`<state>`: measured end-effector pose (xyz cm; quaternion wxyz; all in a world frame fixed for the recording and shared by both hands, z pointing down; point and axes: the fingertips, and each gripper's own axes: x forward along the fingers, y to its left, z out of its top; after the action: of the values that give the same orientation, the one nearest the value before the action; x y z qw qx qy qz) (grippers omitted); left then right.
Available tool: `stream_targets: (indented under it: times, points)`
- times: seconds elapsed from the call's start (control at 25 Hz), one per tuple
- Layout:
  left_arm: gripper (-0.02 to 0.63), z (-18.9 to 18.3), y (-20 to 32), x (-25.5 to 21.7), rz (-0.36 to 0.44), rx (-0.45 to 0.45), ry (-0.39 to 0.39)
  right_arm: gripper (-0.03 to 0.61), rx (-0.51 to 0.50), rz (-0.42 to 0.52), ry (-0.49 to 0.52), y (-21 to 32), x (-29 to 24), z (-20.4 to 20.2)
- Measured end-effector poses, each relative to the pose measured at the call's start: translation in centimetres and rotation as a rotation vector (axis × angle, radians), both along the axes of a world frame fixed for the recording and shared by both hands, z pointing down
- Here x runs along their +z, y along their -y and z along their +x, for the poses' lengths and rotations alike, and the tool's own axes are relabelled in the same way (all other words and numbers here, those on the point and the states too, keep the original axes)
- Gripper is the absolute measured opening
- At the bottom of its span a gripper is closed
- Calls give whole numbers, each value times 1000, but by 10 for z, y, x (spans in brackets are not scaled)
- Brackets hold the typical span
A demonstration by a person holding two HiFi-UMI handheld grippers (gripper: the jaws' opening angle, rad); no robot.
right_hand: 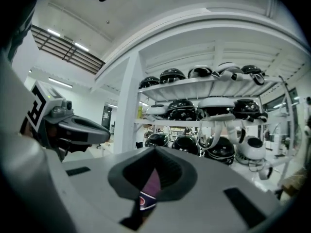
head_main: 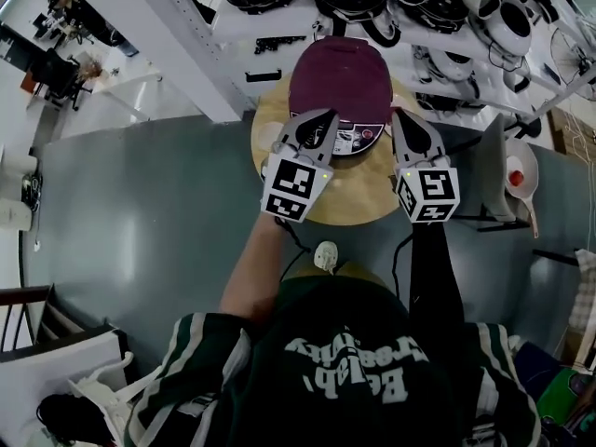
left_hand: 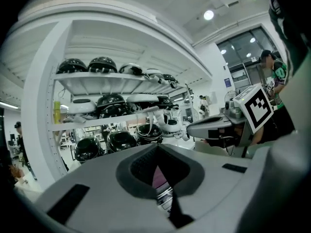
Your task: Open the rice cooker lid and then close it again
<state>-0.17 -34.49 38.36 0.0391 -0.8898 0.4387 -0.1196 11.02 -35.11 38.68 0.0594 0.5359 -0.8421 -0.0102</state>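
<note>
The rice cooker [head_main: 340,82], with a maroon lid, stands on a round wooden tabletop [head_main: 358,203] with its lid down and shut; its pale control panel [head_main: 358,141] faces the person; behind the tabletop runs a white shelf rack [head_main: 279,21] loaded with rounded black and white appliances. Both grippers are held level at the cooker's front, one at each side of the panel; the left gripper [head_main: 317,124] overlaps the cooker's front left edge in the head view, and the right gripper [head_main: 407,124] sits just beside its front right edge; whether either touches the cooker cannot be told. In the left gripper view the left gripper [left_hand: 156,149] has its fingers brought together at the tips, holding nothing; a sliver of the maroon cooker [left_hand: 159,176] shows through the hollow behind the tips, and the right gripper [left_hand: 194,129] shows off to the side, with its marker cube. In the right gripper view the right gripper [right_hand: 155,152] likewise has its fingers closed tip to tip on nothing; the cooker [right_hand: 153,183] shows through the gap below, and the left gripper [right_hand: 104,134] is beside it; the shelf rack [right_hand: 204,123] fills the background.
</note>
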Motion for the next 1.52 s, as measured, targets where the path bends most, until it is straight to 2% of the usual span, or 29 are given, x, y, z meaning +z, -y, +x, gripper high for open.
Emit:
stream_targets:
  times: [0.32,0.52,0.96,1.12,1.28,1.52]
  points:
    - [-6,-10,13,41,-78,66,-6,5,-63,-73,-37,6,33,-46]
    - [-5,-16,24,58,-139,57,-27,5,-95,-143,-87,16,60,-61]
    - [-6,-20,45,114,-266,31,-5,5,-172,-311,-175,36,121,-79]
    - [-6,-20,47,131,-309,24,9,5,-189,-336,-189,36,128,-82]
    - [-6,-19,48,136,-346,13,-30,3,-191,-343,-215,36,130,-82]
    - [-5,-21,47,136,-346,9,-102,3,-176,-360,-285,34,134,-83]
